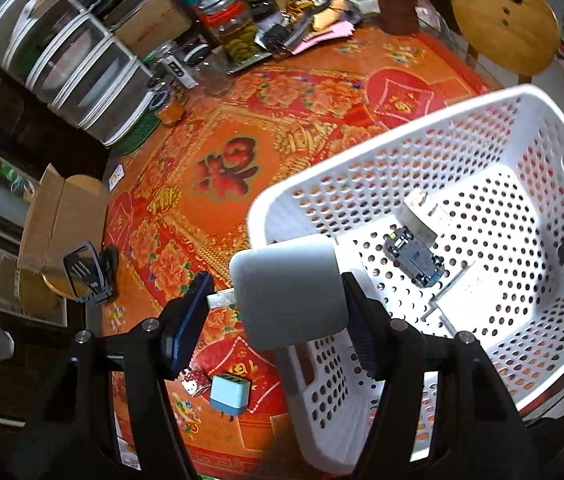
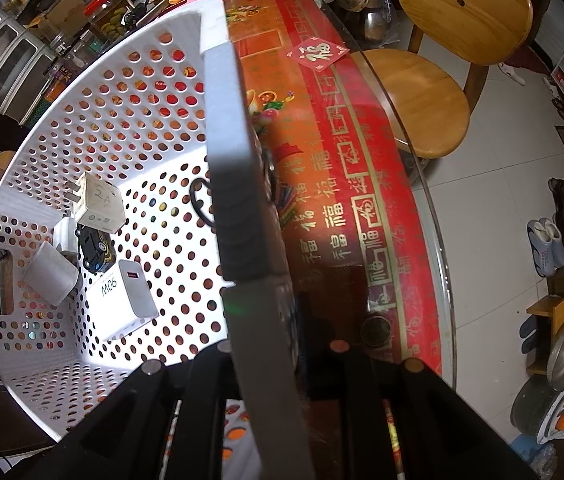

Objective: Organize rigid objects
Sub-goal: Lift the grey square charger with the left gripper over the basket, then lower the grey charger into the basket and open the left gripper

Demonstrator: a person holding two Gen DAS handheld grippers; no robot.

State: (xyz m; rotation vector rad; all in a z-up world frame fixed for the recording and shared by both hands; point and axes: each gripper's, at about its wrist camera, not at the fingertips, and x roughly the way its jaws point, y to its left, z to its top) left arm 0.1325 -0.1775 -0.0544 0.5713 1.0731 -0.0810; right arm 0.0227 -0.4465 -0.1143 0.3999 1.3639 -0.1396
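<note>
Left tongs [image 1: 277,308] pinching grey charger [image 1: 288,288], poised at near corner of basket [image 1: 382,148]. Below them on counter [image 1: 221,184]: blue charger [image 1: 229,394]. Right tongs [image 2: 277,320] pressed together on basket rim [image 2: 237,200]. Inside basket: white brick [image 2: 129,304], toy car [image 2: 95,250], small adapter [image 2: 97,202], grey cube [image 2: 51,278]. Far back: drawers [image 1: 73,76], jar [image 1: 237,28], chair [image 2: 458,8].

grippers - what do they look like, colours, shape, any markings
Both are black plastic two-finger frames with angular struts and round silver bolt heads. The left gripper has blue finger pads, one ribbed dark. The right gripper shows the same black struts, some bolt heads coppery. No cables, markings or sleeves visible.
</note>
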